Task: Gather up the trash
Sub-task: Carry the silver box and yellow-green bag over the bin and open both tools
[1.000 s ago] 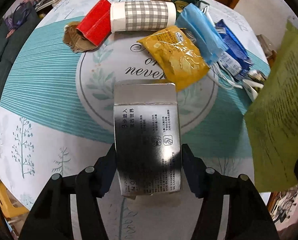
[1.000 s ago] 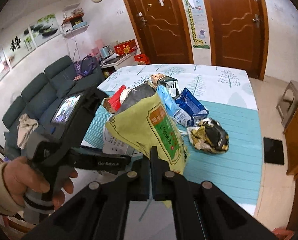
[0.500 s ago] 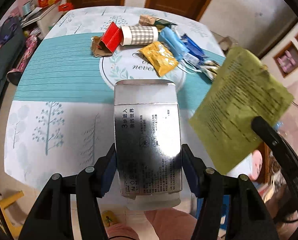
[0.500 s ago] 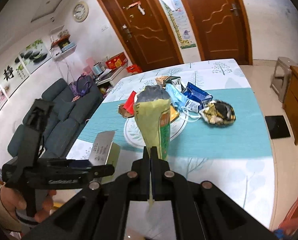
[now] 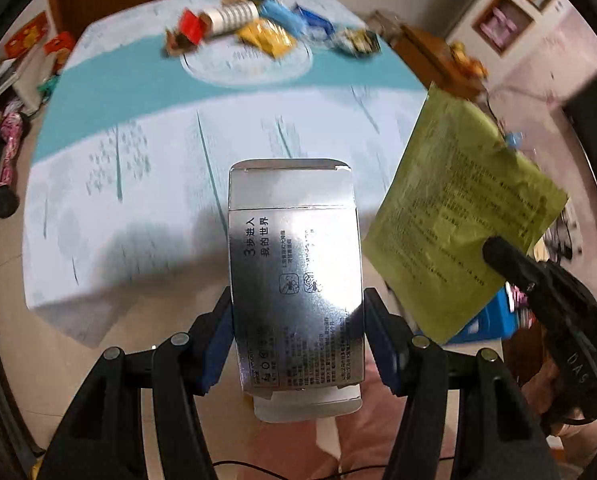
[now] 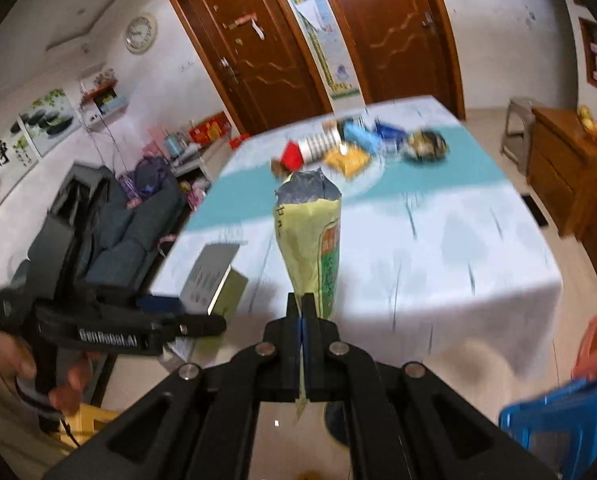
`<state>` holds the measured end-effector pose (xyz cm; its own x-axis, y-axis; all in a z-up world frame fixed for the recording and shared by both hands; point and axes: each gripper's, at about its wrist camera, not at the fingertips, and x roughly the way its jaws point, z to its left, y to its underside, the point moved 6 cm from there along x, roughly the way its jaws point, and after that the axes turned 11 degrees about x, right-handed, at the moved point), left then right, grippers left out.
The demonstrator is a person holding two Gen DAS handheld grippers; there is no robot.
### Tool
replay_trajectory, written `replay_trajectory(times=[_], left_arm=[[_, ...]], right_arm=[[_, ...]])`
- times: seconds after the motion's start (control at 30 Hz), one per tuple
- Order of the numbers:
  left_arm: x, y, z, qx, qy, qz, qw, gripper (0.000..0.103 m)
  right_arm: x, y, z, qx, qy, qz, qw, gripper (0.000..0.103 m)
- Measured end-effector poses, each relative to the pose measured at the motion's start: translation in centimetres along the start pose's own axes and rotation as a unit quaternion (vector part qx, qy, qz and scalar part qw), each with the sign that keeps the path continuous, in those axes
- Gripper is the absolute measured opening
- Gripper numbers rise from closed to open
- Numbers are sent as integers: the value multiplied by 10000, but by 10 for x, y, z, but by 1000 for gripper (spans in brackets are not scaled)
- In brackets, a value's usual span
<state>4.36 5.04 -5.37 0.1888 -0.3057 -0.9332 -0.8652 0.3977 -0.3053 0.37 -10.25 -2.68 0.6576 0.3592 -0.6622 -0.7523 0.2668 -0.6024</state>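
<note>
Jaws of left gripper [image 5: 298, 336] clamp glossy silver carton [image 5: 296, 280]; right gripper [image 6: 301, 320] pinches crinkled yellow-green packet [image 6: 312, 240].

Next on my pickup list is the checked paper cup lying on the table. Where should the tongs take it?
Grip the checked paper cup across its round body at mid-length, coming from above. It lies on its side, with the red carton and yellow packet crowding its ends.

A home's living and dining room. Ahead of the tool stands a table [image 6: 438, 248] under a tree-print cloth, with two brown wooden doors [image 6: 258, 52] and a wall clock [image 6: 140, 33] beyond it. To its left a dark sofa [image 6: 138, 224] sits below framed pictures [image 6: 48, 118], and to its right a wooden cabinet [image 6: 566, 168] carries fruit [image 6: 596, 128].
</note>
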Motion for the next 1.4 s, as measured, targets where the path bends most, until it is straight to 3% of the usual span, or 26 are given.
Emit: replay_trajectory(times=[0.3, 0.53, 0.87, 1.13, 1.27, 1.33, 1.37, 1.4], left_arm=[[62, 57, -23, 90, 287, 763, 9966, 59], [164, 96, -34, -13, 269, 1357, 9904, 59], [314, 110, 7, -835, 20, 1253, 9886, 59], [413, 118, 30, -1038, -258, 1118, 9880, 60], [444, 114, 38, -1069, -380, 1065, 9878, 60], [453, 114, 41, -1037, -505, 1070, 9876, 61], [458, 115, 43, -1014, -569, 1086, 9873, 61], [463, 114, 43, -1009, -612, 1100, 9869, 61]], right_arm=[[16, 93, -27, 146, 414, 872, 9952, 0], [72, 149, -74, 161, 598, 1387, 9884, 0], [195, 210, -164, -20, 606, 1445, 9876, 0], [298, 241, -212, -343, 482, 1434, 9879, 0], [335, 257, -237, -335, 684, 1644, 9835, 1], [350, 266, -249, -242, 795, 1878, 9787, 3], [357, 271, -254, -253, 910, 1988, 9755, 9], [360, 275, -259, -306, 1025, 2055, 9728, 22]])
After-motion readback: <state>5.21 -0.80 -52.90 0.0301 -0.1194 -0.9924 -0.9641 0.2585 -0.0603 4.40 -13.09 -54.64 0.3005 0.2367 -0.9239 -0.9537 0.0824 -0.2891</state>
